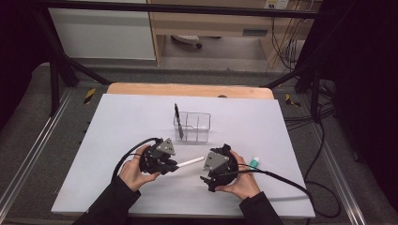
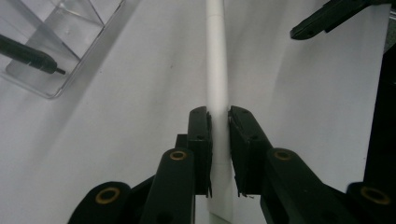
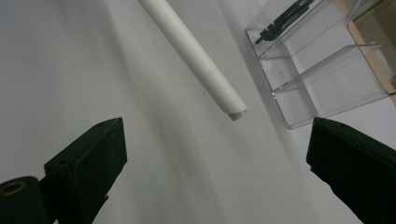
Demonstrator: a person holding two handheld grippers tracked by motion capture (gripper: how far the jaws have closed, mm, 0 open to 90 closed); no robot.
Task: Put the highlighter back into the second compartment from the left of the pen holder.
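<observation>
My left gripper is shut on a white pen, which sticks out level toward the right, just above the white table sheet. My right gripper stands wide open facing the pen's free end; that end hangs ahead of the jaws and touches neither. One of its jaws also shows in the left gripper view, past the pen. A clear plastic organizer stands beyond both grippers. A black pen stands upright in its left compartment.
A small white item with a green cap lies on the sheet just right of my right hand. A wooden table edge runs along the back. Black frame bars and cables surround the table.
</observation>
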